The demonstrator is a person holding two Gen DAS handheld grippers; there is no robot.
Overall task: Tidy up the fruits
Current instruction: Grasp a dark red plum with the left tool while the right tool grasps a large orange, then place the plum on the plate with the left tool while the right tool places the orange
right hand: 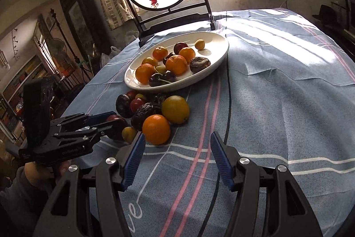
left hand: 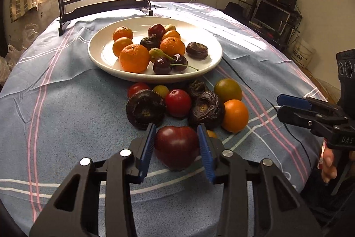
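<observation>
One dark red plum [left hand: 176,146] sat on the cloth-covered worktop [left hand: 66,114] between the blue pads of the left tongs [left hand: 176,141], nearest of the loose fruit heaped just in front of the white plate [left hand: 99,48]. The pads flanked its widest part and looked to be touching or nearly touching the skin; whether they were already squeezing could not be told. Its skin looked smooth and taut, so it was probably slippery, fairly light, and soft enough to bruise. A gentle hold across the middle, with the ribbed pads square to its sides, seemed the safest grip. Behind it lay wrinkled dark fruit [left hand: 206,110], a red fruit [left hand: 178,102] and an orange [left hand: 235,115], close enough to be nudged. The right tongs [right hand: 176,159] stood wide apart over bare cloth, holding nothing, beside the pile.
</observation>
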